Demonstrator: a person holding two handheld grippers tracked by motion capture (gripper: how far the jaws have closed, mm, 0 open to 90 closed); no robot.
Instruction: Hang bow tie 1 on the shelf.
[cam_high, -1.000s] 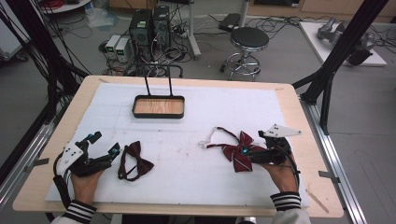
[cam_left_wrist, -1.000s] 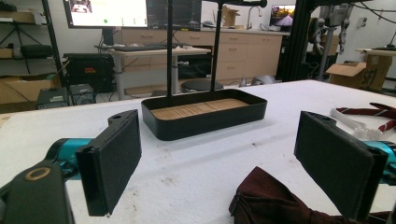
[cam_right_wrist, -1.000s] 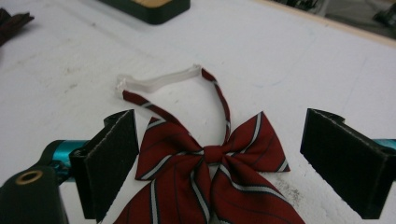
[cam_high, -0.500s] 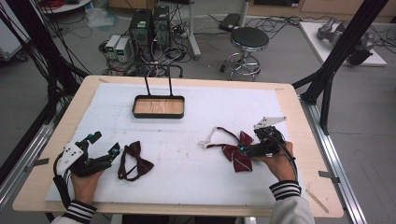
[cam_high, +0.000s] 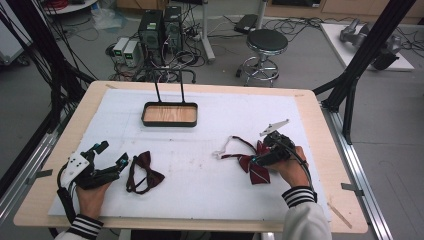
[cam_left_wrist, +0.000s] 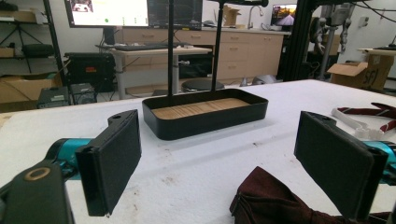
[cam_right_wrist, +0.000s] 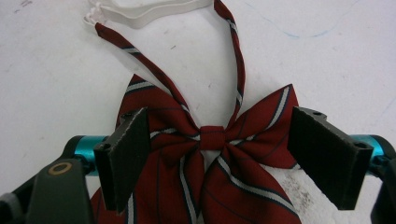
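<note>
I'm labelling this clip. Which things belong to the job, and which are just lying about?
Likely in the job:
- red striped bow tie with white strap, between the open right gripper jaws
- plain maroon bow tie, by the open left gripper
- black wood-floored tray

Lying about:
- round stool
- computer towers

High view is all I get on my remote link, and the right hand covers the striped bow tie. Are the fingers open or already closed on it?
Observer: Open. In the right gripper view the right gripper has one finger on each side of the striped bow tie, with gaps.
Operator: What sits midway between them?
Observer: The tie's centre knot, both wings spread flat on the white mat.
Operator: And the left one?
Observer: The left gripper is open too, with an edge of the dark bow tie low between its fingers.
Operator: Is the tray holding anything?
Observer: The left gripper view shows just a bare wooden floor inside the black tray.
</note>
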